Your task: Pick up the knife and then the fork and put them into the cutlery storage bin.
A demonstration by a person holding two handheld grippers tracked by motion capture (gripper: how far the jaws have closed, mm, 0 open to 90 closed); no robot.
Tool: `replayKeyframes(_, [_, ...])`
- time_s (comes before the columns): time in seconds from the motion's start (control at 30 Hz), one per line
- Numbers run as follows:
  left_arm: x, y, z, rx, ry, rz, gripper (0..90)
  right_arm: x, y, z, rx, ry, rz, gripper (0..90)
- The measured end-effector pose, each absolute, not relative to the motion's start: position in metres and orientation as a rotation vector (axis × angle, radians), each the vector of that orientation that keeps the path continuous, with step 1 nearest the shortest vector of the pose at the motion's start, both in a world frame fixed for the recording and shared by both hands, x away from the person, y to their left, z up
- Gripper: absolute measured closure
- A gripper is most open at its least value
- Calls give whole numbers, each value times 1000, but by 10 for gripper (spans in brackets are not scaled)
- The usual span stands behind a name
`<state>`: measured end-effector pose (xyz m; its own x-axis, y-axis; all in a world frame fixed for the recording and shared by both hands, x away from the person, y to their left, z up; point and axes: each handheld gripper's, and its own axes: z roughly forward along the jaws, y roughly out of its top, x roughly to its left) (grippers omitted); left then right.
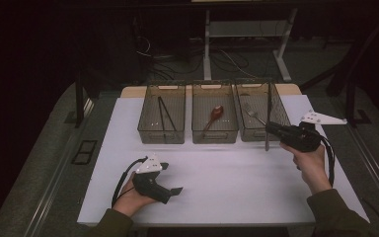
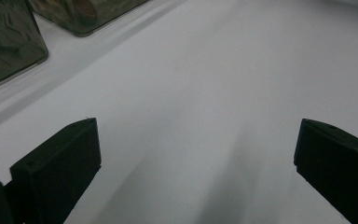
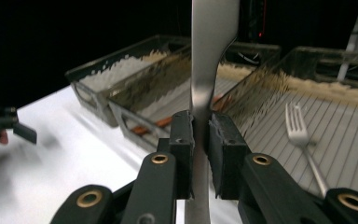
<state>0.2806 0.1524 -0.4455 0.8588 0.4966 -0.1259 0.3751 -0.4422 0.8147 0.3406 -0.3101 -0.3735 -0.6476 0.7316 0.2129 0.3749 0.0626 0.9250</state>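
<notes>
My right gripper (image 1: 268, 127) (image 3: 201, 133) is shut on a flat silver utensil (image 1: 267, 144) (image 3: 213, 42). The utensil stands upright just in front of the right-hand clear bin (image 1: 276, 129), and its ends run out of the right gripper view. A silver fork (image 1: 251, 113) (image 3: 302, 135) lies in that bin. The middle bin (image 1: 214, 135) holds a reddish spoon (image 1: 215, 114), and the left bin (image 1: 161, 134) holds black chopsticks (image 1: 165, 115). My left gripper (image 1: 175, 190) (image 2: 196, 140) rests on the white table (image 1: 227, 182) near its front edge, open, with nothing between its jaws.
The three bins stand side by side across the back of the table. Behind the table lie a dark floor, cables and desk legs (image 1: 207, 44). Two bin corners (image 2: 9, 46) show at the upper left of the left gripper view.
</notes>
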Motion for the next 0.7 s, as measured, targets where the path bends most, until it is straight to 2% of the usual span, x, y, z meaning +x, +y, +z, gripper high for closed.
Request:
replayKeyframes(0.47, [281,153,-446,2082,646,156,0,376,-317,-349,1117,1903,1614,790])
replayKeyframes(0.7, [281,153,-446,2080,647,154,0,404,-327,-347,1163,1892,1510,790])
